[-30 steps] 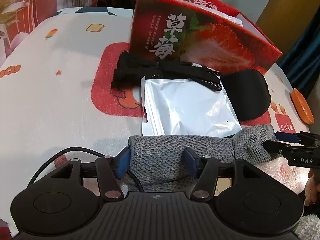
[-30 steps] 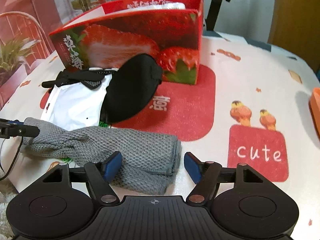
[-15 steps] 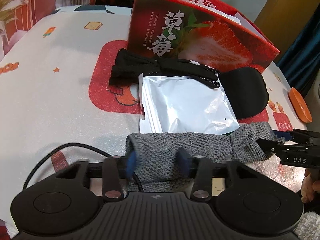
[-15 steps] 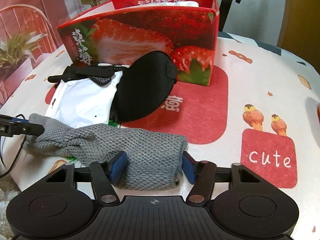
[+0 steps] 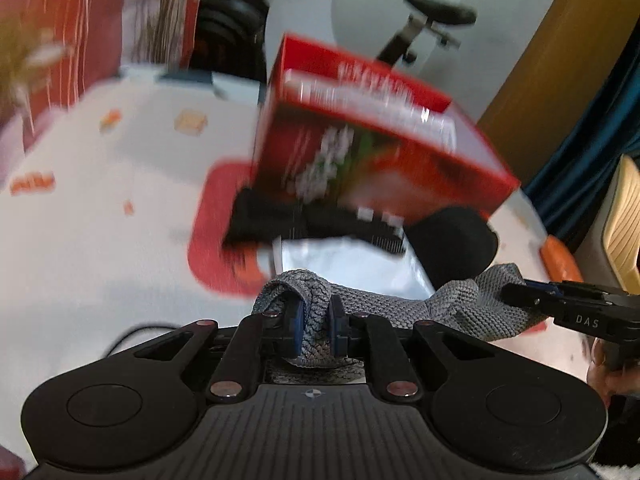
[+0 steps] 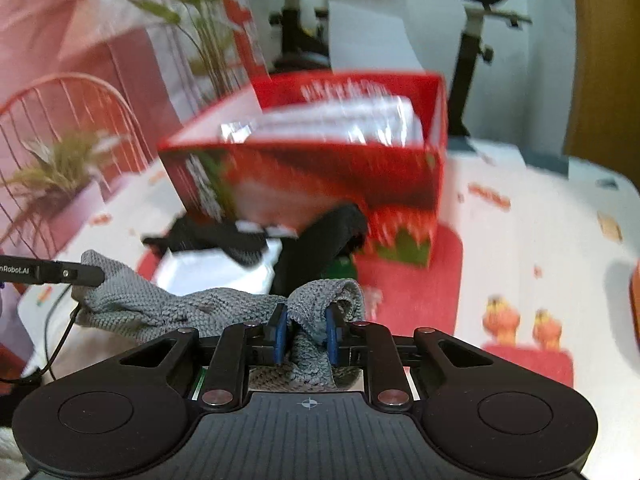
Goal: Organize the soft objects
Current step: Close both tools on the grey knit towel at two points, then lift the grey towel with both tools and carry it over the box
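Each view sits just behind its own tongs and looks forward along them, low over the worktop (image 5: 92, 240). The left wrist view faces the red box (image 5: 372, 160) from its left front corner; the right wrist view faces the same red box (image 6: 320, 176) from its right front. Both are close to the grey knit cloth (image 5: 380, 308), which fills the foreground. Each view catches the opposite tongs at its edge, the right tongs (image 5: 520, 296) and the left tongs (image 6: 90, 276).
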Demonstrator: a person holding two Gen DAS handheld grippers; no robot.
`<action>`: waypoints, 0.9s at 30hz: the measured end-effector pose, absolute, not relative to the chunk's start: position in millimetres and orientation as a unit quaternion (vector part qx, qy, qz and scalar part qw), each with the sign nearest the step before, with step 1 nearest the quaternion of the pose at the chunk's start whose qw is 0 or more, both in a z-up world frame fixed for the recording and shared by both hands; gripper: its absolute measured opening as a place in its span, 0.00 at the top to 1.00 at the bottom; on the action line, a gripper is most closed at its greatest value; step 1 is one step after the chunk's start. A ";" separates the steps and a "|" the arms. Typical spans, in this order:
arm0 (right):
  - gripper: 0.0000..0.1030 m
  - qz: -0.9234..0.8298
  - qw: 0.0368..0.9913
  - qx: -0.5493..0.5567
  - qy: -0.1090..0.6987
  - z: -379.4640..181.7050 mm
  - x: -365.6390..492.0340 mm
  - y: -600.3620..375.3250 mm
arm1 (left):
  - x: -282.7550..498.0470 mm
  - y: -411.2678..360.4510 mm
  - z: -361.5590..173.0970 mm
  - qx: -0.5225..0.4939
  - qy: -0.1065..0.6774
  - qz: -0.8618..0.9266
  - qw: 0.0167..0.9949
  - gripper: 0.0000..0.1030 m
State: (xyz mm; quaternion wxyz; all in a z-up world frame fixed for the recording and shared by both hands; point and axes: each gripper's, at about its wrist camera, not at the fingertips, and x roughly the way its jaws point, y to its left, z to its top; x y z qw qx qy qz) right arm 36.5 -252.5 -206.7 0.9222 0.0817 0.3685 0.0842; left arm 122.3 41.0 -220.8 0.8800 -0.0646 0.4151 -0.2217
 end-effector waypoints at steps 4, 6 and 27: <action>0.84 0.103 0.929 0.085 0.345 -184.6 43.5 -251.8 | 125.7 44.5 -194.7 -0.069 0.384 -0.222 0.894 0.87; 0.84 0.112 0.931 0.084 0.336 -175.7 46.5 -250.1 | 125.7 44.5 -183.5 -0.070 0.369 -0.224 0.899 0.87; 0.85 0.114 0.952 0.044 0.281 -125.8 91.2 -246.7 | 156.0 37.9 -150.7 -0.083 0.301 -0.230 0.922 0.87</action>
